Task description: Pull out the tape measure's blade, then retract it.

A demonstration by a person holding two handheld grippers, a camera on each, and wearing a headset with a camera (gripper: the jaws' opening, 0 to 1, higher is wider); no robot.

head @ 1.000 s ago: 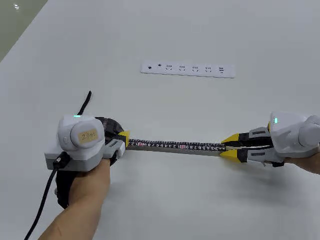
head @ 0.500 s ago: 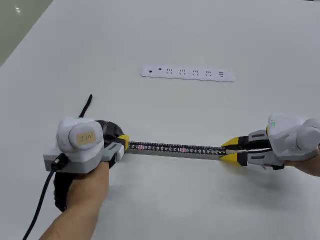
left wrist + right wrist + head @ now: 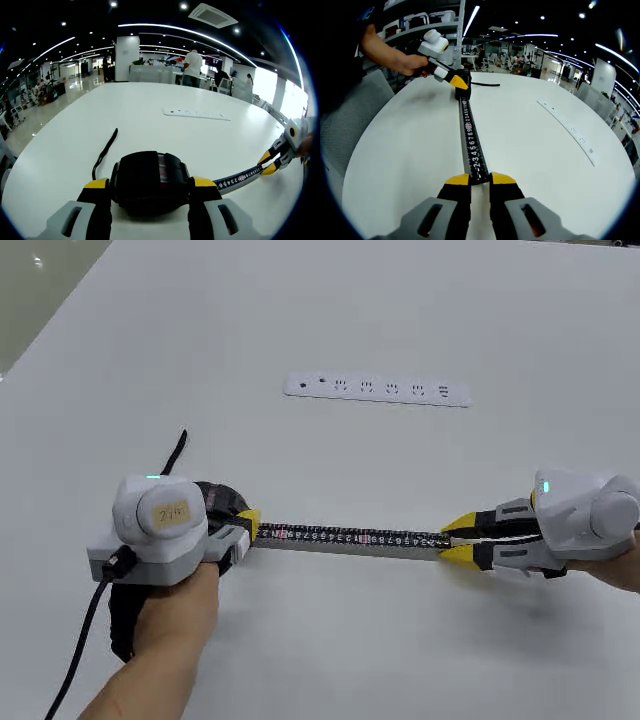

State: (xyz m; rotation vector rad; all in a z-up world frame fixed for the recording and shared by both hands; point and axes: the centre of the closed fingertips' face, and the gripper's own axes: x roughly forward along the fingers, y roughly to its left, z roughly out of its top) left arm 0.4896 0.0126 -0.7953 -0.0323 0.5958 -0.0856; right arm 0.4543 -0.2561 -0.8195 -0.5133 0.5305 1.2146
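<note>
On white table [image 3: 350, 650] | left gripper [image 3: 243, 527]: jaws clamped around one black tape measure case [image 3: 222, 500] | right gripper [image 3: 458, 539]: jaws pinched together on tip of one blade [image 3: 350, 537] | blade stretched between both grippers, seemingly resting on tabletop | one power strip [image 3: 377, 390] beyond, well apart | grippers: two

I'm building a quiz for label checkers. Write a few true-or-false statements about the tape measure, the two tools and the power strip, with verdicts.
1. The left tool is shut on the case. True.
2. The blade is fully retracted. False: it is stretched out from the case to the right tool.
3. The right tool is open and clear of the blade. False: it is shut on the blade's end.
4. The power strip lies on the table, apart from the blade and both tools. True.
</note>
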